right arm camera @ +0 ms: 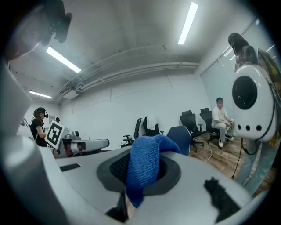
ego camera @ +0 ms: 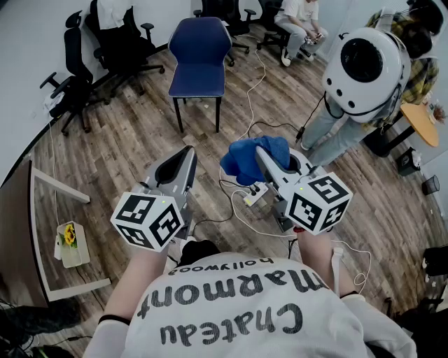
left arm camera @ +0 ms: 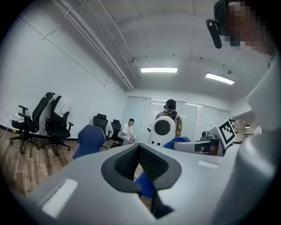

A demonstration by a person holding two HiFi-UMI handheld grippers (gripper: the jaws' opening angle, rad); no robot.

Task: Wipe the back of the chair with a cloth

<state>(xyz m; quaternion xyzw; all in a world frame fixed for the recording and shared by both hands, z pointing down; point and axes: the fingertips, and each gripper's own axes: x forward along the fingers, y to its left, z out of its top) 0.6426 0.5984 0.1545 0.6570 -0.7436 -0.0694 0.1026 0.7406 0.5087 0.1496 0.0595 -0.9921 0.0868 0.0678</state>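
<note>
The blue chair [ego camera: 199,52] stands on the wood floor well ahead of me, seat toward me, back at its far side. It also shows as a small shape in the left gripper view [left arm camera: 90,138] and the right gripper view [right arm camera: 182,136]. My right gripper [ego camera: 260,150] is shut on a bunched blue cloth [ego camera: 248,159], which drapes over the jaws [right arm camera: 147,158]. My left gripper [ego camera: 189,152] is shut with nothing in it, level with the right one, and its pads meet [left arm camera: 139,165]. Both grippers hang in the air, far short of the chair.
A white rounded machine [ego camera: 364,66] stands close at the right with a person behind it. Black office chairs [ego camera: 91,49] line the left wall. A person sits at the back [ego camera: 297,21]. Cables and a power strip [ego camera: 253,196] lie on the floor underneath. A table [ego camera: 17,224] is at my left.
</note>
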